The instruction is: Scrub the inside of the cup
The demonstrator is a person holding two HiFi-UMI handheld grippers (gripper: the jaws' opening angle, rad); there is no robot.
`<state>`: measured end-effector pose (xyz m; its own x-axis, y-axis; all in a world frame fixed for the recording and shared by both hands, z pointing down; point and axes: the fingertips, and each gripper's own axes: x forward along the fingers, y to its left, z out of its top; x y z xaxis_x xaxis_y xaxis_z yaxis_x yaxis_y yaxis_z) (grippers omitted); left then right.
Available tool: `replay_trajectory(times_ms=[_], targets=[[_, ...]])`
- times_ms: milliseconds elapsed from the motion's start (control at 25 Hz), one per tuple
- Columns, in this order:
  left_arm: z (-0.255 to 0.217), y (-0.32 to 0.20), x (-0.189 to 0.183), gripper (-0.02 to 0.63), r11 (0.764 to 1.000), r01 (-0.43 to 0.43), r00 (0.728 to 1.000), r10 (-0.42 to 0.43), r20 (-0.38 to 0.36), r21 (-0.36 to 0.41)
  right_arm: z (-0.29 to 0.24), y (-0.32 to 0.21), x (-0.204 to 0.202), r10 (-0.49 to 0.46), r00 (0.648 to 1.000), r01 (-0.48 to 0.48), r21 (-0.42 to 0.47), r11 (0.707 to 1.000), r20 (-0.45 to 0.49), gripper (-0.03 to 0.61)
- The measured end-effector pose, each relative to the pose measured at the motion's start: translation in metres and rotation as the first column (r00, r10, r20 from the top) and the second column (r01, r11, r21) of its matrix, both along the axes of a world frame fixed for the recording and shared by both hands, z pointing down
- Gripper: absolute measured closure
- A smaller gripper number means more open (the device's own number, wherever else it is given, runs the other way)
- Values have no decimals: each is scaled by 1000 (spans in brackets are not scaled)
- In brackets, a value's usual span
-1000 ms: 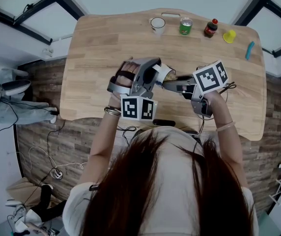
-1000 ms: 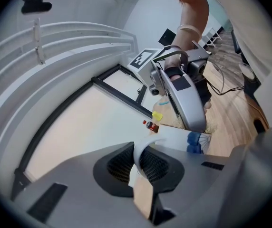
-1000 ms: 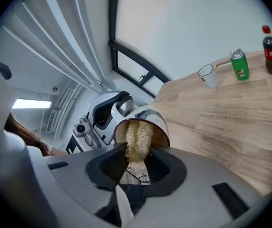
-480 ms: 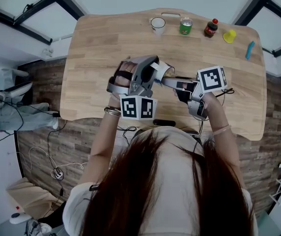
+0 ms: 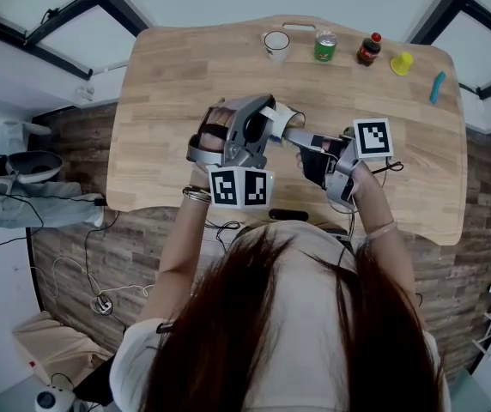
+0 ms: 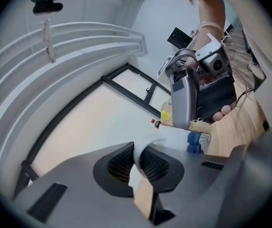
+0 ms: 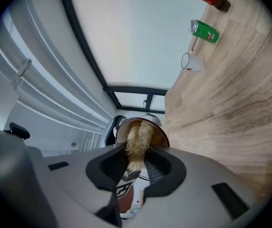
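Straw-coloured bristly brush (image 7: 138, 134), clamped in the right gripper (image 7: 135, 165), sat inside the round white cup (image 6: 175, 135), whose wall the left gripper (image 6: 139, 164) pinched.

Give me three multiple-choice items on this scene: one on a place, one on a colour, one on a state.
1. The green can stands: A) between the far white cup and the bottle; B) on the floor; C) on a shelf.
2. The bottle's cap is: A) yellow; B) red; C) blue.
3. The right gripper is: A) open and empty; B) shut on the can; C) shut on the brush.
Answers: 1 A, the head view shows it between them; 2 B, the cap shows red; 3 C, its jaws clamp the brush, bristles at the held cup's mouth.
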<state>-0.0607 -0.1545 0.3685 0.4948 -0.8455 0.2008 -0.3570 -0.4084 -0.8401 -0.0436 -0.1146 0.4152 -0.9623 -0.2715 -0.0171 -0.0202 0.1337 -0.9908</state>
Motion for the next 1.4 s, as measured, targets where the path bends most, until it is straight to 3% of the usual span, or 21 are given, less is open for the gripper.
replay_trajectory(times_ms=[320, 440, 920, 1200, 1400], targets=[[-6, -1, 2, 584, 999, -3, 1000, 4, -13, 36, -7, -5, 6, 96, 976, -68, -145, 987, 196, 472], [-6, 0, 3, 584, 999, -7, 1000, 7, -9, 35, -7, -5, 7, 118, 968, -80, -175, 981, 223, 472], [2, 5, 1, 584, 999, -35, 999, 35, 2, -35, -9, 3, 2, 10, 999, -8, 68, 998, -37, 472], [3, 5, 4, 584, 996, -54, 998, 55, 15, -66, -16, 7, 0, -18, 984, 61, 240, 969, -175, 475], [7, 6, 6, 584, 994, -66, 997, 68, 26, -90, -11, 13, -1, -46, 950, 152, 328, 932, -308, 476]])
